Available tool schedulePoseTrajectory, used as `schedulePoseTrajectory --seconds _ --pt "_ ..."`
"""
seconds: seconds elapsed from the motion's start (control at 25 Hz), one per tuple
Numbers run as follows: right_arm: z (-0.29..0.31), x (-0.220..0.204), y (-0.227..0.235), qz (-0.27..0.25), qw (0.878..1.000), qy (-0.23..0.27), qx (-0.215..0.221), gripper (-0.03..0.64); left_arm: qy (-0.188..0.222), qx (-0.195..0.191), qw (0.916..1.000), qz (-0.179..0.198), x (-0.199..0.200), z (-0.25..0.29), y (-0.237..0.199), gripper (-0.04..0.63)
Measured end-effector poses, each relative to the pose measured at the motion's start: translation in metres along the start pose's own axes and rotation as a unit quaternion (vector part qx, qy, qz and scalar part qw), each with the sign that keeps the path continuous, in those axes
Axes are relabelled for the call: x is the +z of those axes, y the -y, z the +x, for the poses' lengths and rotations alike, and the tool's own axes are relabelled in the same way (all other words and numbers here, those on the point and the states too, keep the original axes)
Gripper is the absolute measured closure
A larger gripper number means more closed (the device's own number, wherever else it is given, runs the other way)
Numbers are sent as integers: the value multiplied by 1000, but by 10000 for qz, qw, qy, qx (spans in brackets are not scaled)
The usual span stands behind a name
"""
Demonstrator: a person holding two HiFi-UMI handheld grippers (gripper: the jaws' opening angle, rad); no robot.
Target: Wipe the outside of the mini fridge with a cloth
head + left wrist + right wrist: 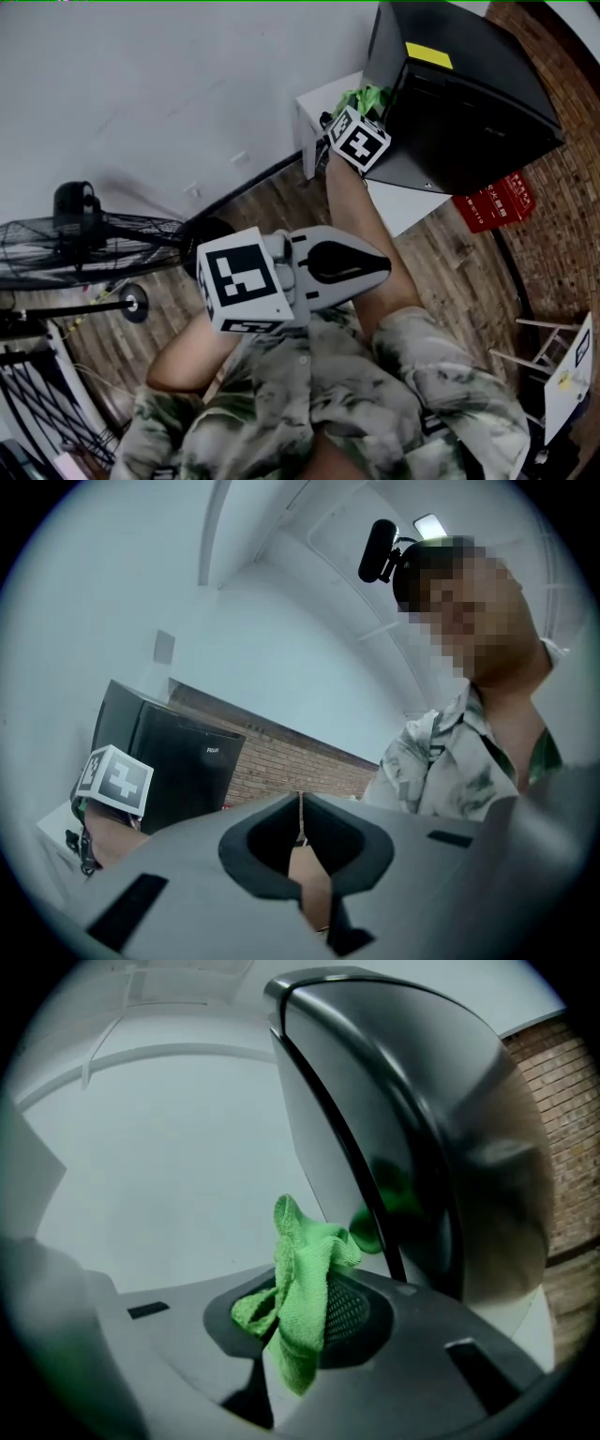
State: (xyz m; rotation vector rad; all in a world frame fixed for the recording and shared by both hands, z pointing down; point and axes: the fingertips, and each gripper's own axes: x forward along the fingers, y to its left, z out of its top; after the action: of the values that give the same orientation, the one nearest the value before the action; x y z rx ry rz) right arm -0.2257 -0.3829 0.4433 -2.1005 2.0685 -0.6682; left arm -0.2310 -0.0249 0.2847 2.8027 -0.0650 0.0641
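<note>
The black mini fridge (469, 89) stands on a white stand (405, 202) at the upper right of the head view. My right gripper (361, 117) is stretched out to the fridge's left side, shut on a green cloth (367, 98). In the right gripper view the green cloth (305, 1293) bunches up between the jaws, right beside the glossy fridge side (412, 1138); whether it touches is unclear. My left gripper (382, 265) is held close to my chest, shut and empty. In the left gripper view the fridge (164, 757) shows far off at the left.
A black floor fan (89, 239) stands at the left on the wooden floor. A red box (495, 202) lies beside the white stand, against a brick wall (562, 197). A white wall (169, 84) runs behind the fridge. A white-framed object (562, 366) stands at the right.
</note>
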Motion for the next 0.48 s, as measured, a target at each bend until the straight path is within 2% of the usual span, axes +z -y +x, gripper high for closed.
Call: schedulePoseTrajectory --seconds 0.48 --pt "11 -84 42 -116 9963 -799 -302 525 -18 83 9997 -210 -13 -2 -13 568"
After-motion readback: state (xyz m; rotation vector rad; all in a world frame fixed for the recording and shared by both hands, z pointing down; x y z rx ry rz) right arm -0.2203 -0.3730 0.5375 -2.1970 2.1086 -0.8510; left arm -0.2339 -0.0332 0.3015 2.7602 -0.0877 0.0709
